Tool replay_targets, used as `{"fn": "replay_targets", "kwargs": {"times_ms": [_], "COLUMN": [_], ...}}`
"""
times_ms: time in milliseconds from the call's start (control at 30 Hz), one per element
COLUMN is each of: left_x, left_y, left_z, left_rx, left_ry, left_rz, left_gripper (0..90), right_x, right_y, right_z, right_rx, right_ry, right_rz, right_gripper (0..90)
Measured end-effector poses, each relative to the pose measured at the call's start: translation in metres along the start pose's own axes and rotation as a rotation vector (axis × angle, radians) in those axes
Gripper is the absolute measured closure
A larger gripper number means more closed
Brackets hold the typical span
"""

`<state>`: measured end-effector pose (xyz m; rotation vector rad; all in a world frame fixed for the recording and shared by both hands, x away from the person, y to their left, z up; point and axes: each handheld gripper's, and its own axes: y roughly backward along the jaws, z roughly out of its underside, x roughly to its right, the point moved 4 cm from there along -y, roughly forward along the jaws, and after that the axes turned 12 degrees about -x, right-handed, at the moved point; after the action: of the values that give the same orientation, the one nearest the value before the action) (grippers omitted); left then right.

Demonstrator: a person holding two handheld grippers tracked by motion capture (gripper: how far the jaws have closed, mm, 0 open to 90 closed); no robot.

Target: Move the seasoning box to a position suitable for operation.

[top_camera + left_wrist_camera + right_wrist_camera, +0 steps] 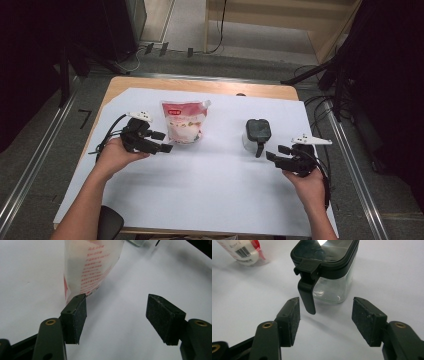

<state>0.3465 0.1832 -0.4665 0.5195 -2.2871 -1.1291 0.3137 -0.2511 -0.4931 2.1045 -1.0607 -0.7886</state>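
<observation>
Resting on white paper [210,190]: one pouch [183,122], one jar [257,134]; both tongs [164,142] [275,152] wide, empty.

pouch [92,267] — red print, too small to read | barcode [244,251] — digits blurred

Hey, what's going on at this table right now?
A person holds a gripper in each hand over a white-covered table. The left gripper sits open beside a standing pouch, one pad close to its bottom corner but not gripping it. The right gripper is open and aimed at a clear jar with a black lid, its handle just ahead of the jaws. Neither thing is held yet.
</observation>
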Motion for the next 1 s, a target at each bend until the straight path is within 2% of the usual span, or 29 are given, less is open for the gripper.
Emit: {"fn": "replay_targets", "kwargs": {"times_ms": [167, 267, 367, 433, 500, 800, 967, 1000], "left_x": [0.003, 0.003, 0.002, 0.002, 0.002, 0.002, 0.002, 0.002], "left_y": [0.006, 0.008, 0.007, 0.006, 0.005, 0.005, 0.005, 0.005], "left_z": [-0.002, -0.002, -0.001, -0.001, -0.001, -0.001, 0.0, 0.0], "left_rx": [0.043, 0.059, 0.037, 0.027, 0.025, 0.035, 0.032, 0.033], "left_ry": [-0.005, -0.002, 0.0, 0.002, -0.005, -0.012, -0.021, -0.022], "left_rz": [0.035, 0.039, 0.016, 0.017, 0.019, 0.026, 0.04, 0.033], "left_gripper": [34.2, 34.1, 34.1, 34.1, 34.1, 34.3, 36.0, 35.9], "right_x": [-0.003, -0.006, -0.006, -0.007, -0.008, -0.016, -0.017, -0.018], "right_y": [0.001, 0.003, 0.004, 0.005, 0.005, 0.009, 0.006, 0.005], "right_z": [-0.002, -0.003, -0.005, -0.007, -0.008, -0.017, -0.026, -0.028], "right_rx": [0.011, 0.027, 0.047, 0.056, 0.066, 0.084, 0.082, 0.081], "right_ry": [-0.007, -0.02, -0.041, -0.063, -0.072, -0.08, -0.089, -0.087], "right_rz": [0.01, 0.013, 0.014, 0.009, 0.024, 0.07, 0.088, 0.097], "right_gripper": [36.2, 33.1, 27.6, 23.6, 21.5, 18.2, 21.1, 21.0]}}
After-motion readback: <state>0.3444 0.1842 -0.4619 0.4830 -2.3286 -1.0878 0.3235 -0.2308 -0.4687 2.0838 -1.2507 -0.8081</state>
